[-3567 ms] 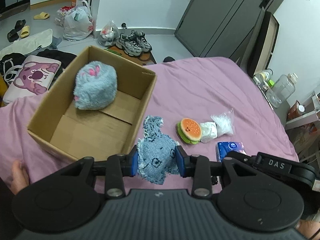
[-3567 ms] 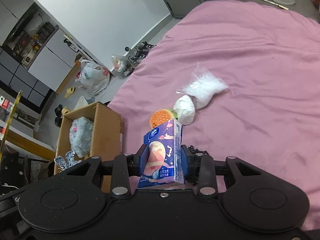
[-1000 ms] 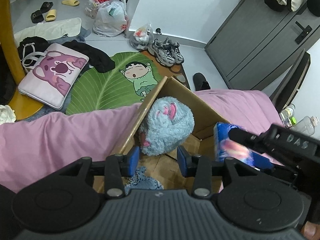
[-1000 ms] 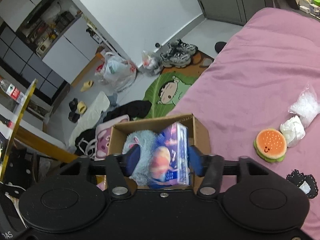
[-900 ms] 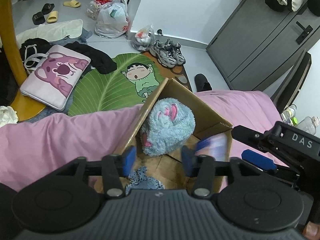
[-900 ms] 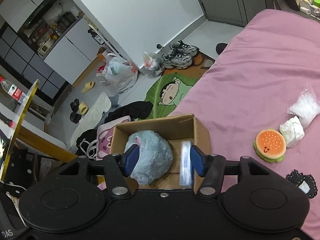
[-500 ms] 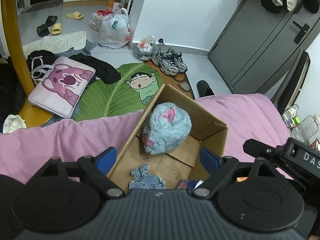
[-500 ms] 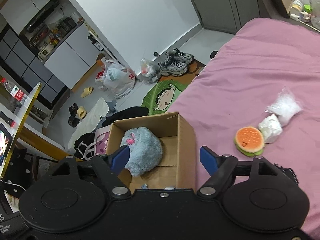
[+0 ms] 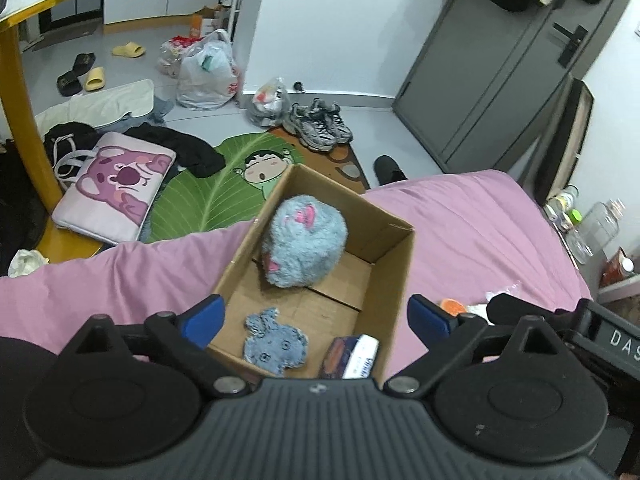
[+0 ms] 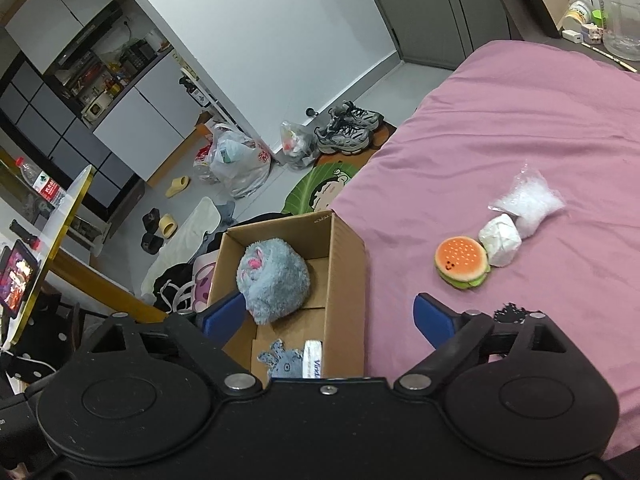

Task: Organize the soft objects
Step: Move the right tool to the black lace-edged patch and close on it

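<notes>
Left tongs (image 9: 316, 316) are opening wide with nothing between the pads, and so are right tongs (image 10: 328, 316). Below both sits a cardboard box (image 9: 394, 264) holding a fuzzy round plush (image 9: 304, 246), a frayed denim toy (image 9: 274, 344) and a glossy tissue pack (image 9: 354, 356). Right of the right tongs, on the pink sheet (image 10: 520, 128), lie a burger plush (image 10: 462, 262), a white wad (image 10: 500, 240) and a crinkly bag (image 10: 528, 202).

The pink bed (image 10: 520, 128) has a cardboard box (image 10: 347, 280) sitting near its edge. Well off to the side of it there's a burger plushie (image 10: 462, 262) touching a white wad (image 10: 500, 240), with a clear bag (image 10: 528, 200) right behind that, plus 1 small black lacy thing (image 10: 512, 308) close by.
</notes>
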Motion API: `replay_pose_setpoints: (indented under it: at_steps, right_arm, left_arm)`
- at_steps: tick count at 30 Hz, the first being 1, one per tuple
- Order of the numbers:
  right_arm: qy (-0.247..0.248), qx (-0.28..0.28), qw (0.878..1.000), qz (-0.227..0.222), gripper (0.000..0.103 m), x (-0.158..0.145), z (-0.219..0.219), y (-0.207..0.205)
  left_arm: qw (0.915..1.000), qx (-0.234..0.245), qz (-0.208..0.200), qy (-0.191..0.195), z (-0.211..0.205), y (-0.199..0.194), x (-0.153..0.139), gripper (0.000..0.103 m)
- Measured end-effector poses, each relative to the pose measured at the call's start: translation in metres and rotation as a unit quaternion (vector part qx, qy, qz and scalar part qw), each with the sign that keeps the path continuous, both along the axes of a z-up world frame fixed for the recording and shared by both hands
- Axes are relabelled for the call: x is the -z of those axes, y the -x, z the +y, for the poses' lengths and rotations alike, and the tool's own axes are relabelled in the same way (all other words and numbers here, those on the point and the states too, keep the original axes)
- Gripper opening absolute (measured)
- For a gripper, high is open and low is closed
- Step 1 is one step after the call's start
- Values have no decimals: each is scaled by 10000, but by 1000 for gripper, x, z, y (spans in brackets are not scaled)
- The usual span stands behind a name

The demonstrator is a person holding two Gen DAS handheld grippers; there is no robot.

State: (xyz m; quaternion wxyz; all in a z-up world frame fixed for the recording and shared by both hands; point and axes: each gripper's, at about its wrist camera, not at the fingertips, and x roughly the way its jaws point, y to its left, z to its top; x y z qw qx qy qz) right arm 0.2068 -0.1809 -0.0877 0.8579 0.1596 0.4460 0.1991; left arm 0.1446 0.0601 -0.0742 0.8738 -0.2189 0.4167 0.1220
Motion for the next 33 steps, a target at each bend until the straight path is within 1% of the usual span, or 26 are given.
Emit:
replay_pose_setpoints:
  at_steps: [15, 23, 33]
  right_arm:
    - [8, 156, 9999, -2, 93, -4, -51, 6]
    - [-34, 277, 9996, 13, 94, -1, -79, 5]
    - [-170, 377, 9991, 80, 94, 11, -104, -2]
  left_arm:
    - [9995, 237, -76, -189, -43, 4, -16, 101]
    - [9991, 371, -12, -214, -66, 0, -16, 101]
    - [9978, 552, 55, -353, -94, -8, -13, 101]
